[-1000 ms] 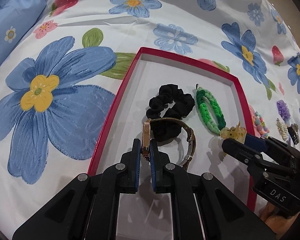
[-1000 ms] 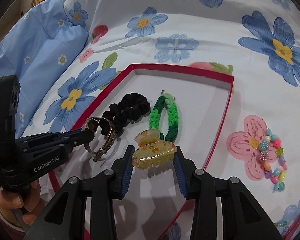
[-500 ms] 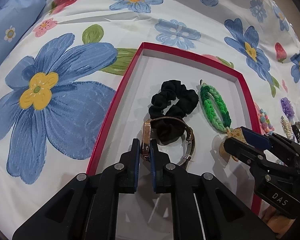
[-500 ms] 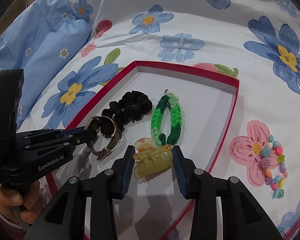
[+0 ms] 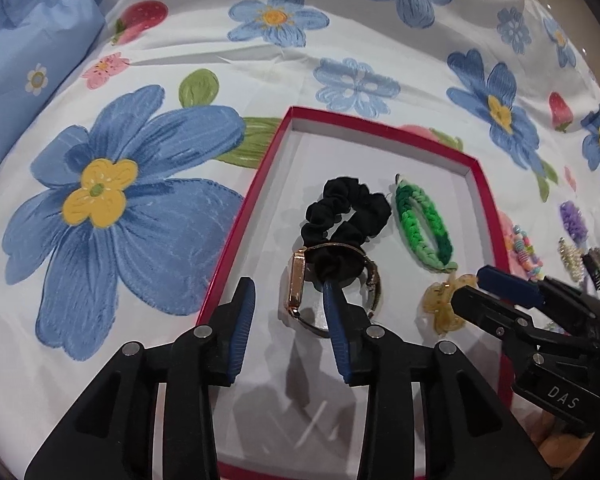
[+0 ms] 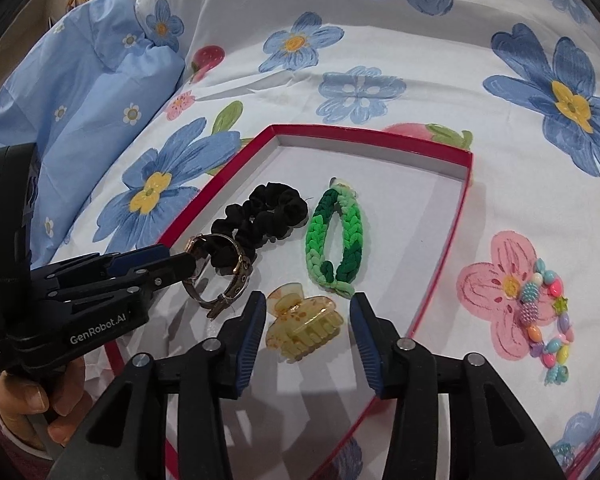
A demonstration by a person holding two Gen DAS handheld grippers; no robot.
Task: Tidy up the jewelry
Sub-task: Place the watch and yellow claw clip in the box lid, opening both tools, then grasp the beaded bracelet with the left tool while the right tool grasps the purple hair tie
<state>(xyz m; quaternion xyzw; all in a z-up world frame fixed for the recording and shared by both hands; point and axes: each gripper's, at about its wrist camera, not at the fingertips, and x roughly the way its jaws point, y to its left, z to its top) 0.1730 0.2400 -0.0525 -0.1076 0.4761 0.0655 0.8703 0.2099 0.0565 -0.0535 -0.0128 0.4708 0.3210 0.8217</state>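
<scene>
jewelry sits in the red tray [image 6: 448, 236] on the bed: the watch [image 5: 296, 276] and hair clip [image 6: 304, 326] lie freed between both grippers' just-opened jaws, left gripper [image 5: 288, 300] and right gripper [image 6: 308, 320], gathered for tidiness.

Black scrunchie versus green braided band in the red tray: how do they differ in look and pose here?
The black scrunchie is plain, ruffled fabric, bunched and folded; the green braided band is a tidy chunky weave in several greens, lying as an open oval. The scrunchie overlaps the watch; the band lies clear of it. Both rest flat in the red tray, side by side, with neither gripper holding them.
</scene>
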